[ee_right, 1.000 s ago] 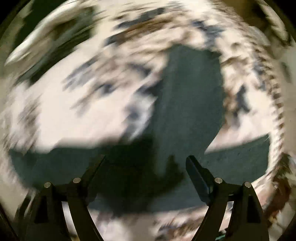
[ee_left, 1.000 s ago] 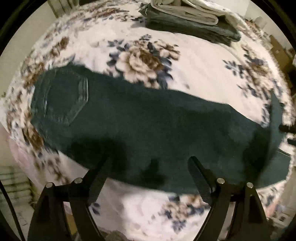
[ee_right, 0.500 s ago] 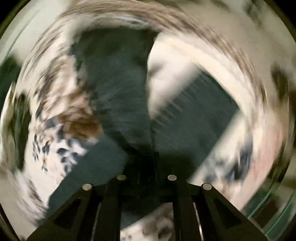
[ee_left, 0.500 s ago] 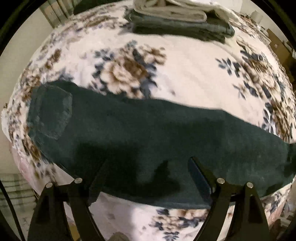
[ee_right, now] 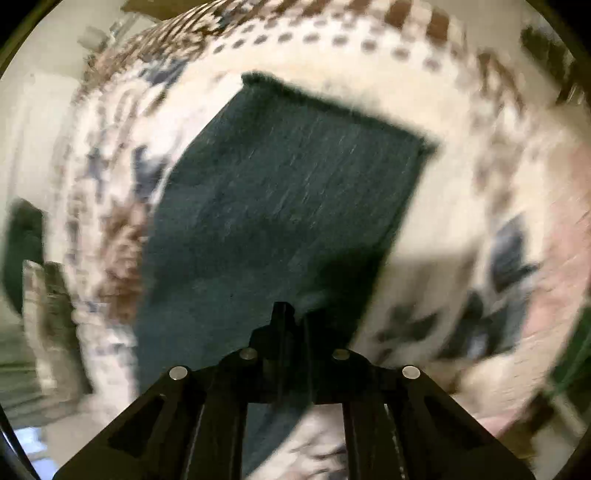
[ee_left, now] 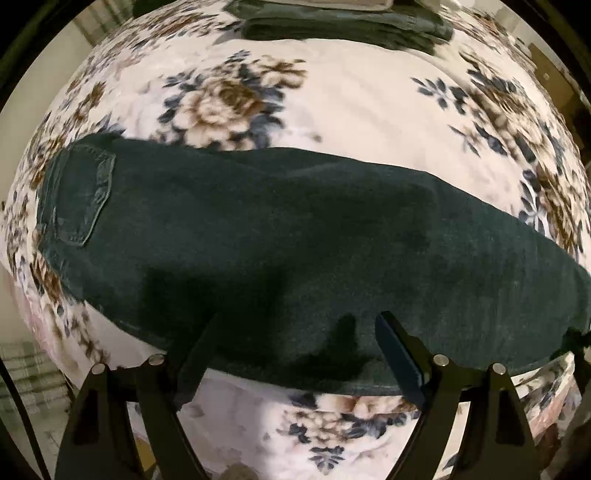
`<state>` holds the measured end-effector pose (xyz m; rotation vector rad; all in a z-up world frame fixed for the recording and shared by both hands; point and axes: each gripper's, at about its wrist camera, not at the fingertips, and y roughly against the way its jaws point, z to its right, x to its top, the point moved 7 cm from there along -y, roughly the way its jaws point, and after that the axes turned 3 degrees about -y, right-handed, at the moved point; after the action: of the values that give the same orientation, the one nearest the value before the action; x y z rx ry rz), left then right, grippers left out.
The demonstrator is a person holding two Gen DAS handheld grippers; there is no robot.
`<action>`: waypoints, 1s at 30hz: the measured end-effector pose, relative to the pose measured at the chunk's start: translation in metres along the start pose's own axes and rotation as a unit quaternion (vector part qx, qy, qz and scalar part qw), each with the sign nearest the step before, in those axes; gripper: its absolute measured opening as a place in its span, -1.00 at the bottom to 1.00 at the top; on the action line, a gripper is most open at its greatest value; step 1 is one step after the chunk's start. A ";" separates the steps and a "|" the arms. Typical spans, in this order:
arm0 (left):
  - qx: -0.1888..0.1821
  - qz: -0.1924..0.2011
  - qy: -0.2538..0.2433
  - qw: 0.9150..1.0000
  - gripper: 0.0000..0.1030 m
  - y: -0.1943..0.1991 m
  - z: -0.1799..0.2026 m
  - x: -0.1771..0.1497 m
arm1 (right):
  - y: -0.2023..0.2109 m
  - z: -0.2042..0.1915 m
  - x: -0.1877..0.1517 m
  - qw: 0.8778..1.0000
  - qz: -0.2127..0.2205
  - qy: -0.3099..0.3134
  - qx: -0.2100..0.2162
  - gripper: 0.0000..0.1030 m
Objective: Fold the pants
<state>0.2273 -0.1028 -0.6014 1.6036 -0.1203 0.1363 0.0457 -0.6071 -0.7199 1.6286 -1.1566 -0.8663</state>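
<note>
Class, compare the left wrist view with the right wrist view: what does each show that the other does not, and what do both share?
Only the left wrist view shows the back pocket at the waist end of the dark green denim pants, the neat stack of folded clothes at the far edge, and the left gripper open above the fabric. Only the right wrist view shows the frayed leg hem and the right gripper, jaws closing, nearly together. Both show the pants lying on the white floral blanket.
</note>
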 end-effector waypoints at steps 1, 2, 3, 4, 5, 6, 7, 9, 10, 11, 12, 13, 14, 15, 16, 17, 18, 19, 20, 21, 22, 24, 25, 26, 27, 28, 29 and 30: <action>-0.003 0.001 0.008 1.000 0.64 0.001 -0.007 -0.001 | 0.007 0.007 -0.005 1.000 0.003 0.002 -0.011 -0.80; -0.005 0.001 0.016 1.000 0.64 0.003 -0.015 -0.002 | 0.003 0.001 -0.006 1.000 -0.004 0.007 -0.012 -0.77; -0.008 0.001 0.022 1.000 0.64 0.003 -0.022 -0.003 | 0.003 -0.001 -0.013 1.000 -0.017 0.015 -0.004 -0.72; -0.014 -0.001 0.033 0.999 0.64 0.005 -0.033 -0.005 | 0.006 -0.008 -0.024 0.999 -0.033 0.027 0.004 -0.50; -0.017 -0.002 0.045 0.999 0.64 0.006 -0.044 -0.006 | 0.009 -0.014 -0.042 0.998 -0.043 0.045 0.008 -0.17; -0.023 -0.004 0.059 0.998 0.64 0.008 -0.057 -0.008 | 0.010 -0.023 -0.059 0.997 -0.049 0.065 0.013 0.08; -0.034 -0.009 0.078 0.996 0.64 0.010 -0.073 -0.010 | 0.012 -0.034 -0.079 0.994 -0.058 0.088 0.019 0.15; -0.050 -0.011 0.126 0.991 0.64 0.013 -0.114 -0.015 | 0.005 -0.059 -0.125 0.987 -0.095 0.125 0.035 0.15; -0.054 -0.011 0.144 0.988 0.64 0.014 -0.130 -0.016 | 0.001 -0.065 -0.159 0.982 -0.121 0.138 0.047 0.15; -0.058 -0.011 0.168 0.984 0.64 0.015 -0.153 -0.017 | -0.014 -0.088 -0.176 0.978 -0.139 0.142 0.059 0.15; -0.061 -0.011 0.189 0.980 0.64 0.015 -0.174 -0.018 | -0.018 -0.093 -0.198 0.975 -0.154 0.144 0.073 0.15; -0.062 -0.010 0.204 0.977 0.64 0.014 -0.191 -0.019 | -0.026 -0.103 -0.218 0.972 -0.166 0.143 0.088 0.15; -0.060 -0.010 0.221 0.973 0.64 0.012 -0.215 -0.018 | -0.036 -0.116 -0.236 0.970 -0.176 0.136 0.103 0.16; -0.061 -0.008 0.238 0.969 0.64 0.011 -0.237 -0.017 | -0.046 -0.125 -0.251 0.969 -0.181 0.129 0.110 0.15; -0.066 -0.003 0.249 0.966 0.64 0.010 -0.251 -0.015 | -0.053 -0.127 -0.263 0.969 -0.184 0.119 0.113 0.15; -0.074 0.000 0.259 0.963 0.64 0.007 -0.266 -0.013 | -0.062 -0.132 -0.275 0.970 -0.185 0.103 0.120 0.15; -0.077 0.000 0.268 0.960 0.64 0.002 -0.283 -0.010 | -0.067 -0.132 -0.286 0.971 -0.183 0.088 0.128 0.15; -0.091 0.001 0.279 0.956 0.64 -0.006 -0.299 -0.006 | -0.073 -0.136 -0.291 0.972 -0.179 0.078 0.130 0.15; -0.103 -0.001 0.288 0.952 0.64 -0.013 -0.310 -0.004 | -0.083 -0.143 -0.295 0.974 -0.169 0.063 0.134 0.15; -0.109 -0.002 0.297 0.948 0.63 -0.019 -0.320 0.000 | -0.089 -0.147 -0.295 0.976 -0.160 0.054 0.141 0.15; -0.121 -0.002 0.308 0.944 0.62 -0.028 -0.331 0.004 | -0.093 -0.149 -0.295 0.977 -0.148 0.048 0.145 0.15; -0.127 -0.004 0.323 0.938 0.61 -0.044 -0.348 0.008 | -0.105 -0.159 -0.295 0.981 -0.123 0.033 0.144 0.12; -0.138 -0.006 0.330 0.934 0.61 -0.047 -0.349 0.009 | -0.111 -0.165 -0.294 0.983 -0.113 0.026 0.141 0.07; -0.145 -0.006 0.339 0.929 0.62 -0.053 -0.353 0.012 | -0.113 -0.166 -0.294 0.985 -0.105 0.022 0.135 -0.09; -0.153 -0.005 0.352 0.923 0.62 -0.061 -0.358 0.014 | -0.112 -0.164 -0.297 0.986 -0.097 0.018 0.131 -0.21; -0.162 -0.009 0.360 0.919 0.62 -0.067 -0.361 0.016 | -0.111 -0.164 -0.300 0.988 -0.089 0.018 0.125 -0.26; -0.170 -0.012 0.370 0.913 0.63 -0.072 -0.364 0.016 | -0.115 -0.171 -0.298 0.989 -0.084 0.022 0.121 -0.36; -0.175 -0.008 0.380 0.908 0.61 -0.075 -0.365 0.018 | -0.111 -0.170 -0.301 0.990 -0.077 0.029 0.117 -0.41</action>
<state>0.2524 0.2650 -0.6598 1.1007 0.4518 0.6775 0.1398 -0.2586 -0.7614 1.9436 -1.1372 -0.7977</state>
